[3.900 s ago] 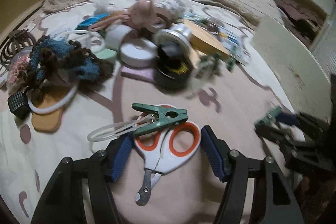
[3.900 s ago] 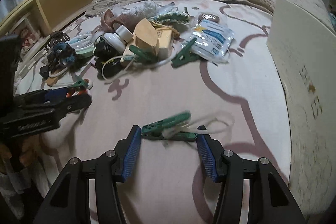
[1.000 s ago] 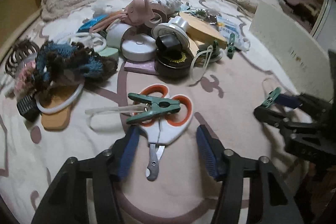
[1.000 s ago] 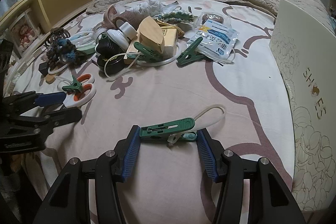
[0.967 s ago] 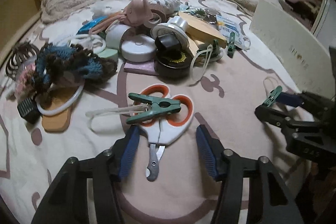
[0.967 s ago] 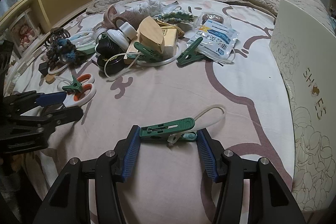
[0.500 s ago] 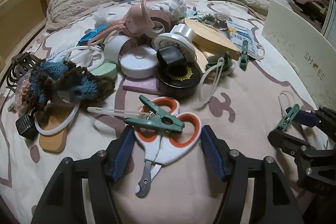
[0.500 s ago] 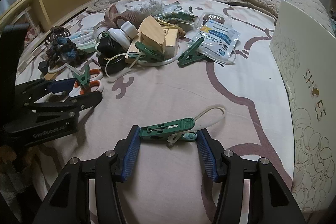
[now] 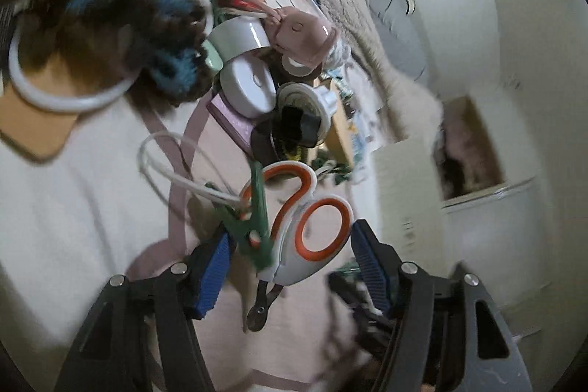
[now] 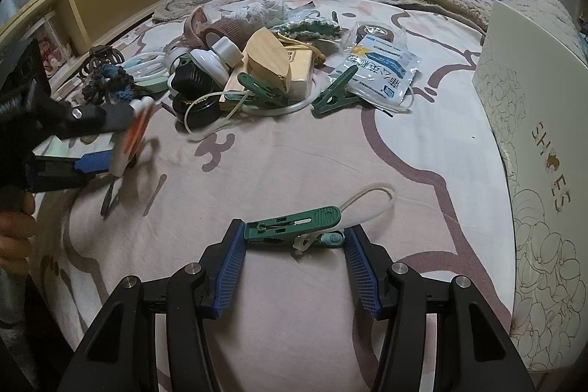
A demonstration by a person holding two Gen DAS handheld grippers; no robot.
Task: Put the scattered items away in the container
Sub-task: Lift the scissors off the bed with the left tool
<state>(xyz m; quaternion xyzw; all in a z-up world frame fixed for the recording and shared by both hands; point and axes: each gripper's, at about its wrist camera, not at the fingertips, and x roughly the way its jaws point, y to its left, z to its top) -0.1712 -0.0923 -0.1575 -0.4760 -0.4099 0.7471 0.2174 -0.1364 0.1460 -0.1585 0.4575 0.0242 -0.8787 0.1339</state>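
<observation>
Right wrist view first: the right gripper sits low on the bedspread, fingers apart, a green clothespin with a white loop lying crosswise between the blue pads, seemingly touching both. That peg looks light and stiff, sprung; a squeeze across its flat sides should carry it, though the loop may flop. Beyond it, toward the pile of clutter, open bedspread. Left of the pile, the left gripper is tilted and blurred, scissors between its fingers. Right of the pile stands the shoe box, the likely container.

Over to the left wrist view: the left gripper has the orange-handled scissors and a second clothespin between spread pads; whether they are clamped, I cannot tell. The plastic handles look smooth and the blades hang below, so a slip is possible. Behind the scissors the pile crowds in, with blue-brown yarn further left.
</observation>
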